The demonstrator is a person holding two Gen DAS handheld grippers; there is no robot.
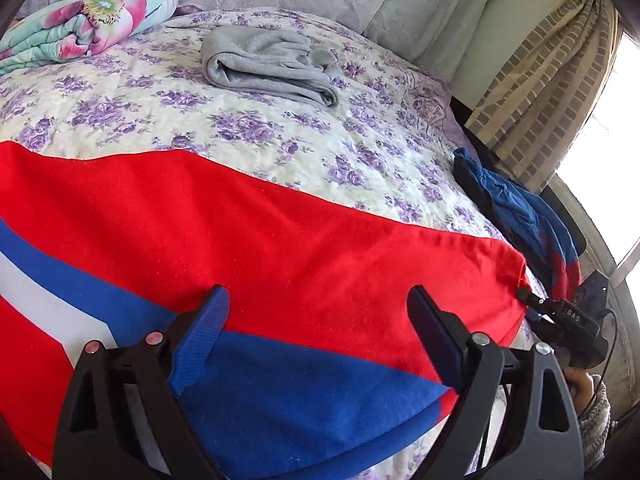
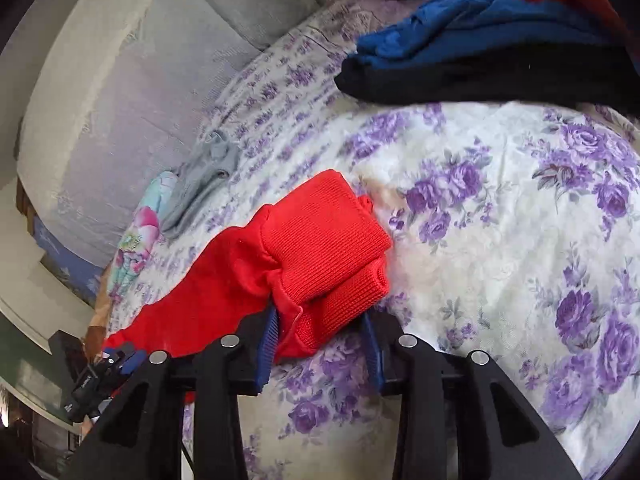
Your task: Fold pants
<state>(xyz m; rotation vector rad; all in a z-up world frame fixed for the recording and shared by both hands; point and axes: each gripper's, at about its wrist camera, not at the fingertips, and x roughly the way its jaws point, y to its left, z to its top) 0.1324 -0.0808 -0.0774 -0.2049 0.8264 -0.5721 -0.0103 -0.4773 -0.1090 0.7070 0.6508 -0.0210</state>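
— What are the pants made of?
— Red fleecy knit (image 1: 280,216) with blue and white side stripes and ribbed cuffs (image 2: 332,236), spread flat on a quilted bedspread (image 1: 280,128) printed with purple roses.
— Where do the grippers sit?
— The left gripper (image 1: 316,312) hovers over the near edge, jaws wide apart, gripping nothing. The right gripper (image 2: 320,334) has its blue pads closed partway onto the bunched cuffs.
— Anything unclear?
— The waistband is cut off at the left; folded grey sweatpants (image 1: 268,66) and a blue-black clothes heap (image 2: 492,28) lie farther off.
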